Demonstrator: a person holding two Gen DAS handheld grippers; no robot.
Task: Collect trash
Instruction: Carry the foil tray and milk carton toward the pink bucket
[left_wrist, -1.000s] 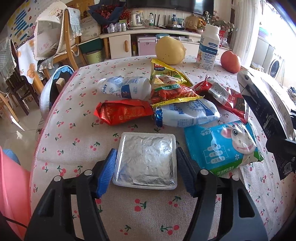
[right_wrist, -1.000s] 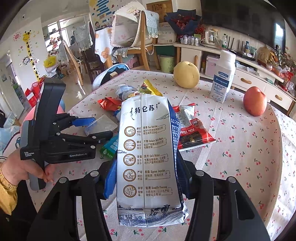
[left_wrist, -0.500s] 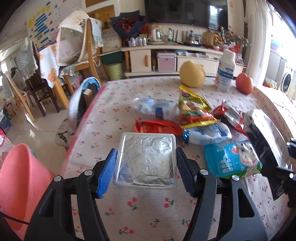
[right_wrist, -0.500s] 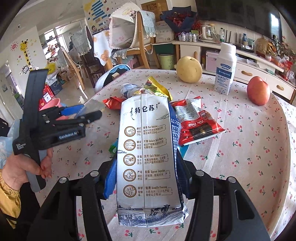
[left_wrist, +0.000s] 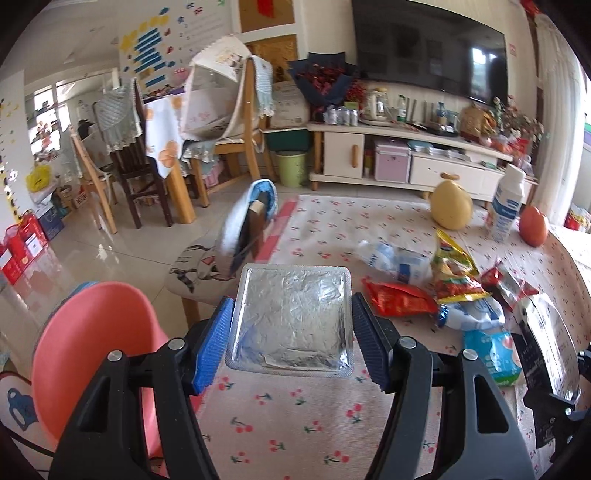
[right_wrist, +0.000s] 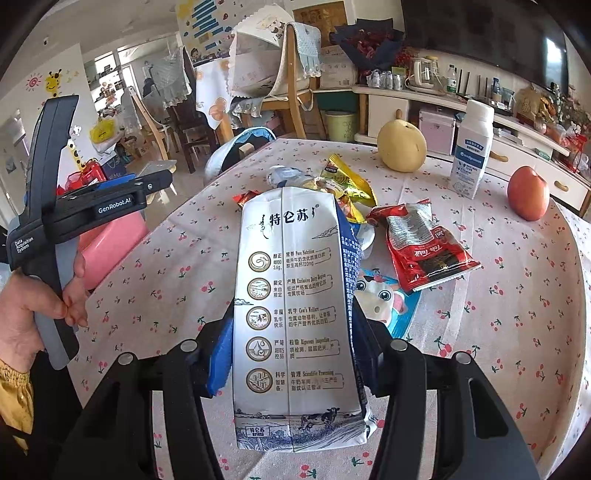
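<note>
My left gripper (left_wrist: 290, 301) is shut on a square foil-lidded tray (left_wrist: 291, 317), held in the air over the table's left edge. Below and to its left stands a pink bin (left_wrist: 92, 350). My right gripper (right_wrist: 291, 325) is shut on a tall white milk carton (right_wrist: 295, 314), upright above the cherry-print tablecloth (right_wrist: 517, 332). On the table lie a red wrapper (left_wrist: 399, 299), a yellow snack bag (left_wrist: 454, 269), a crushed plastic bottle (left_wrist: 391, 258), a cow-print packet (right_wrist: 384, 299) and a red packet (right_wrist: 424, 243).
A pear (left_wrist: 452, 208), a white drink bottle (left_wrist: 506, 208) and an apple (left_wrist: 533, 230) stand at the table's far side. A chair with a blue cover (left_wrist: 251, 229) is pushed against the left edge. A person's hand (right_wrist: 33, 314) grips the left tool.
The left gripper has lifted the foil tray off the table and carried it left, towards the table's edge and the pink bin. The right gripper has shifted slightly with the carton.
</note>
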